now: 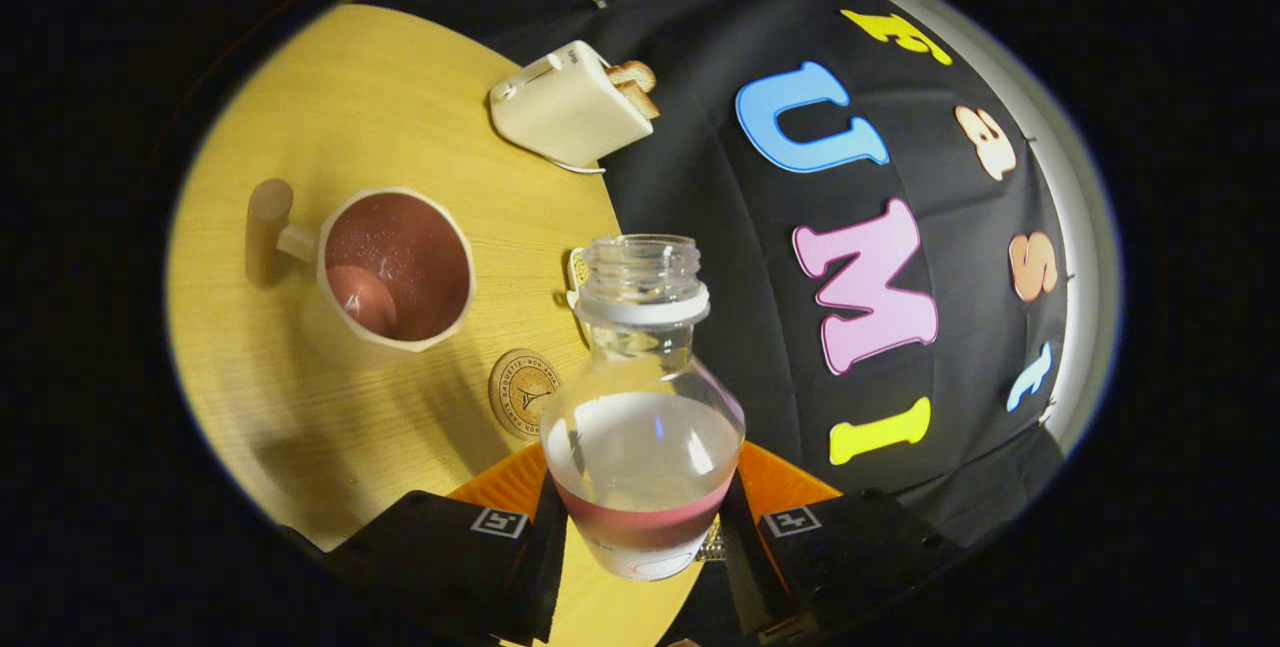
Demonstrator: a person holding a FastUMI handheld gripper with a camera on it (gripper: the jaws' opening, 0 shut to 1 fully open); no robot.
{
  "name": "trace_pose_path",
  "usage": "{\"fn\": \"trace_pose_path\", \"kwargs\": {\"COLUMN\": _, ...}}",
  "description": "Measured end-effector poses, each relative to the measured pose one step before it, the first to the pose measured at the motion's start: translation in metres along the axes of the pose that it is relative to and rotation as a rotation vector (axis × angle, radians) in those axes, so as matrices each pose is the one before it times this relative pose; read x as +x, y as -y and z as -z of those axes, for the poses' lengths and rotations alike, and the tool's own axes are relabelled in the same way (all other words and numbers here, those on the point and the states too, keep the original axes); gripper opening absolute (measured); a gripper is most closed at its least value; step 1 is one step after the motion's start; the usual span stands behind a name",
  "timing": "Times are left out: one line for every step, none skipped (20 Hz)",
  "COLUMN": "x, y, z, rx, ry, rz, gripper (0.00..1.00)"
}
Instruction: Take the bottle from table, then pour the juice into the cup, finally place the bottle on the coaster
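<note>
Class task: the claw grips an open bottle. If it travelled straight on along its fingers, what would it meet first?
Probably the booth's black cloth wall, beyond the bottle that the claw holds. The cup, coaster and toaster lie off to the side. Depth is unclear.

Bottle [642, 407] between hand-held gripper [640, 527] fingers; coaster [520, 391] just beside; cup [395, 267] beyond (toaster [570, 105] farthest).

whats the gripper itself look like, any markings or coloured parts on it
The gripper has two chunky dark finger housings, one each side of the bottle. Each housing carries a small square black-and-white tag on its top face, like a fiducial marker. Behind the fingers, orange body panels fan out on both sides. No cables can be seen, nor the hand that carries it.
</note>
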State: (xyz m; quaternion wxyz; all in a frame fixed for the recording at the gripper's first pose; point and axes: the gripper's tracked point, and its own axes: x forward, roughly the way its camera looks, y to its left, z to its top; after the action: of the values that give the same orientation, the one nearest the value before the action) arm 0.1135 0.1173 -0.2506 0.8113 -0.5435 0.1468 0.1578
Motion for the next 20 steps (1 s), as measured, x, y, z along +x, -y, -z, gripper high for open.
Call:
{"fn": "trace_pose_path", "kwargs": {"x": 0.00057, "y": 0.00006, "z": -0.00224, "rx": -0.0376, "ry": 0.00513, "rz": 0.00507, "gripper": 0.7}}
{"fn": "trace_pose_path", "kwargs": {"x": 0.0014, "y": 0.00044, "z": -0.00238, "rx": -0.03463, "ry": 0.005, "rz": 0.00817, "gripper": 0.7}}
{"fn": "trace_pose_path", "kwargs": {"x": 0.00072, "y": 0.00121, "z": -0.00054, "rx": -0.03464, "ry": 0.00148, "rz": 0.0059, "gripper": 0.7}}
{"fn": "trace_pose_path", "kwargs": {"x": -0.00035, "y": -0.00017, "z": -0.00128, "rx": -0.03275, "ry": 0.00234, "rz": 0.00346, "gripper": 0.7}}
{"fn": "trace_pose_path", "kwargs": {"x": 0.00148, "y": 0.00073, "z": -0.00138, "rx": -0.03227, "ry": 0.00132, "rz": 0.00581, "gripper": 0.7}}
{"fn": "trace_pose_path", "kwargs": {"x": 0.00138, "y": -0.00003, "z": -0.00014, "rx": -0.02836, "ry": 0.00078, "rz": 0.00179, "gripper": 0.7}}
{"fn": "trace_pose_path", "kwargs": {"x": 0.00156, "y": -0.0011, "z": -0.00002, "rx": -0.02071, "ry": -0.00058, "rz": -0.00035, "gripper": 0.7}}
{"fn": "trace_pose_path", "kwargs": {"x": 0.00142, "y": -0.00034, "z": -0.00093, "rx": -0.01721, "ry": 0.00073, "rz": 0.00057, "gripper": 0.7}}
{"fn": "trace_pose_path", "kwargs": {"x": 0.00122, "y": 0.00026, "z": -0.00022, "rx": -0.01821, "ry": 0.00251, "rz": 0.00276, "gripper": 0.7}}
{"fn": "trace_pose_path", "kwargs": {"x": 0.00067, "y": 0.00048, "z": -0.00137, "rx": -0.02105, "ry": 0.00327, "rz": 0.00358, "gripper": 0.7}}
{"fn": "trace_pose_path", "kwargs": {"x": 0.0013, "y": 0.00028, "z": -0.00014, "rx": -0.02281, "ry": 0.00161, "rz": 0.00179, "gripper": 0.7}}
{"fn": "trace_pose_path", "kwargs": {"x": 0.00389, "y": 0.00127, "z": 0.00046, "rx": -0.02329, "ry": -0.00118, "rz": 0.003, "gripper": 0.7}}
{"fn": "trace_pose_path", "kwargs": {"x": 0.00178, "y": -0.00027, "z": 0.00092, "rx": -0.02136, "ry": -0.00665, "rz": 0.00138, "gripper": 0.7}}
{"fn": "trace_pose_path", "kwargs": {"x": 0.00222, "y": -0.00277, "z": 0.00264, "rx": -0.02308, "ry": -0.0089, "rz": -0.00236, "gripper": 0.7}}
{"fn": "trace_pose_path", "kwargs": {"x": -0.00008, "y": -0.00053, "z": -0.00024, "rx": -0.01864, "ry": -0.00084, "rz": 0.00188, "gripper": 0.7}}
{"fn": "trace_pose_path", "kwargs": {"x": 0.00026, "y": -0.00011, "z": -0.00148, "rx": -0.0174, "ry": 0.00398, "rz": 0.00464, "gripper": 0.7}}
{"fn": "trace_pose_path", "kwargs": {"x": 0.0007, "y": -0.00006, "z": -0.0001, "rx": -0.02046, "ry": 0.00323, "rz": 0.00195, "gripper": 0.7}}
{"fn": "trace_pose_path", "kwargs": {"x": 0.00102, "y": 0.00053, "z": -0.00127, "rx": -0.02009, "ry": 0.0053, "rz": 0.00256, "gripper": 0.7}}
{"fn": "trace_pose_path", "kwargs": {"x": 0.0008, "y": 0.00086, "z": -0.00087, "rx": -0.01971, "ry": 0.00481, "rz": 0.00273, "gripper": 0.7}}
{"fn": "trace_pose_path", "kwargs": {"x": 0.00111, "y": 0.00027, "z": 0.00084, "rx": -0.02121, "ry": 0.0, "rz": 0.00436, "gripper": 0.7}}
